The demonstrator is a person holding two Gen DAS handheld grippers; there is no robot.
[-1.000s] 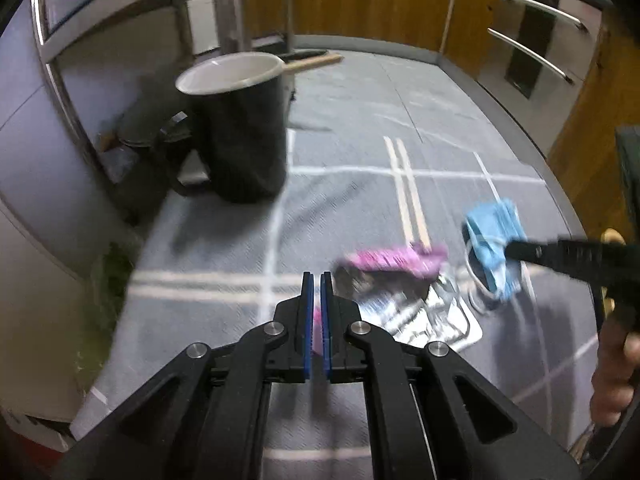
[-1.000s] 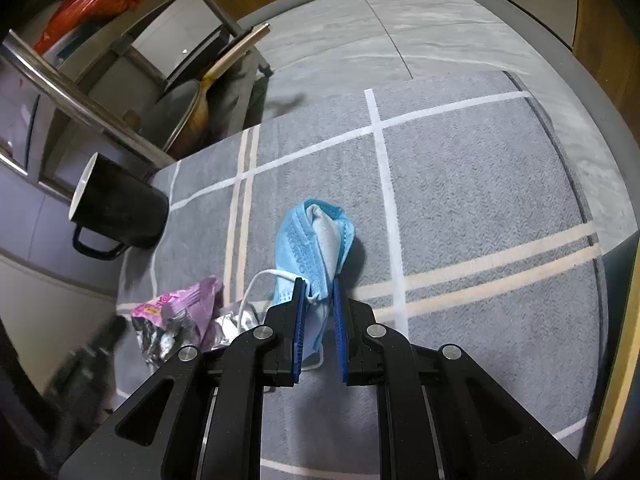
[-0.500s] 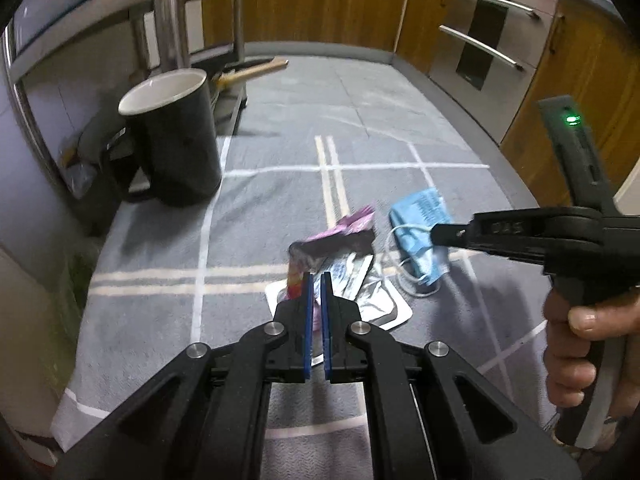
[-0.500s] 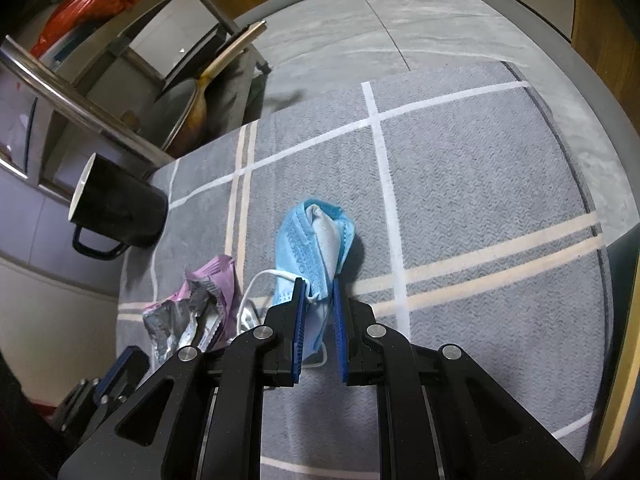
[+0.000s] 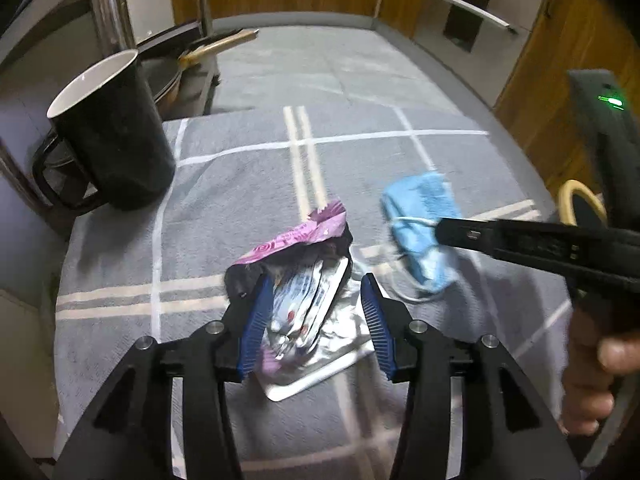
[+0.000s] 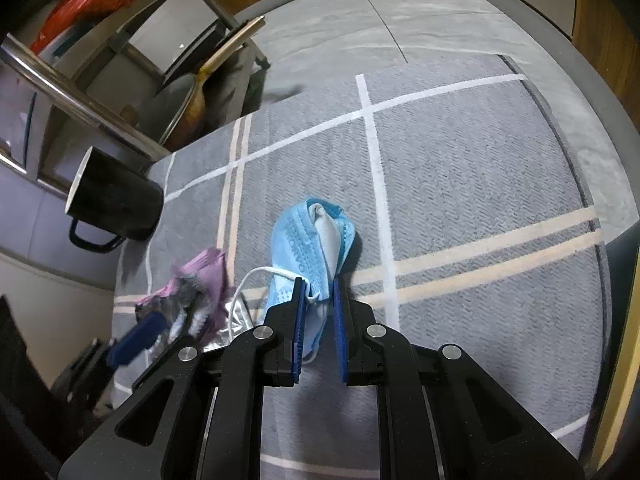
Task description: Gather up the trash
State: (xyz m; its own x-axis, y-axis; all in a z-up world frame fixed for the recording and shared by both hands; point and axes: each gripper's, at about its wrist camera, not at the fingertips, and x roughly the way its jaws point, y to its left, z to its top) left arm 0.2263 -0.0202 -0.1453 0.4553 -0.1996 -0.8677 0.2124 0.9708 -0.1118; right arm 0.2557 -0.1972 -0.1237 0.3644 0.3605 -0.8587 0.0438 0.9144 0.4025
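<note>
— Any legible text, labels or numbers?
— None. The pink wrapper (image 5: 304, 236) carries a printed swirl pattern and the blue face mask (image 6: 304, 240) an embossed line of characters, both too blurred and small to read.

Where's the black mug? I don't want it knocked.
The black mug stands upright at the rug's far-left corner, apart from the pink wrapper.
</note>
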